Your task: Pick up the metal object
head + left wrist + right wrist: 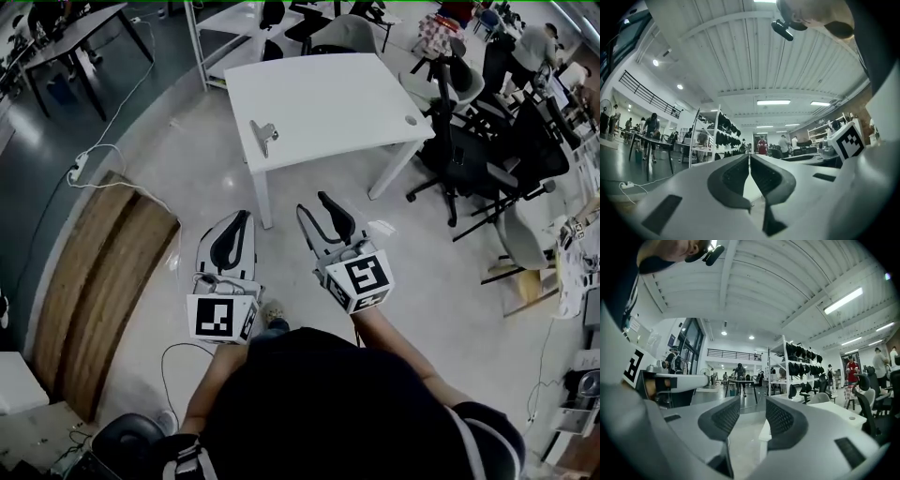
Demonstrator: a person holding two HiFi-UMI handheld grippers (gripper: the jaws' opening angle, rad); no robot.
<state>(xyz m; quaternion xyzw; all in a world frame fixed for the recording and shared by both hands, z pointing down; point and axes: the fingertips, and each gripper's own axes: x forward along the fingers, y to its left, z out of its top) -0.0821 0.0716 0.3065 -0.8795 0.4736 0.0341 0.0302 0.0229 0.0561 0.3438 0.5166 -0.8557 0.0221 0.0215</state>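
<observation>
On the smooth white table (328,103) straight ahead, the metal object (263,134) lies close to the near left edge of the rectangular top; it is small and silvery, with a folded body and thin handles like a spring clip, and it casts a short shadow on the matte surface. Nothing else on the top is clear apart from a small round cap near the right corner. Both grippers hang well short of the table, above the glossy, speckled grey floor (431,281), and neither touches the object. The left gripper (247,216) has a curved white shell with black ribbed pads, and its own view shows those pads pressed together at the tips with only a thin seam between them and nothing caught there (749,157). The right gripper (313,203) has the same white shell and dimpled black pads, but its jaws stand wide apart; in the right gripper view the gap between them is bare, showing only floor and the table's pale edge beyond (753,401). Each gripper carries a cube with black-and-white square markers at its rear. A panel of brown wood planks (103,281) lies on the floor at the left, and black mesh office chairs (469,141) on star-shaped bases crowd the table's right side.
</observation>
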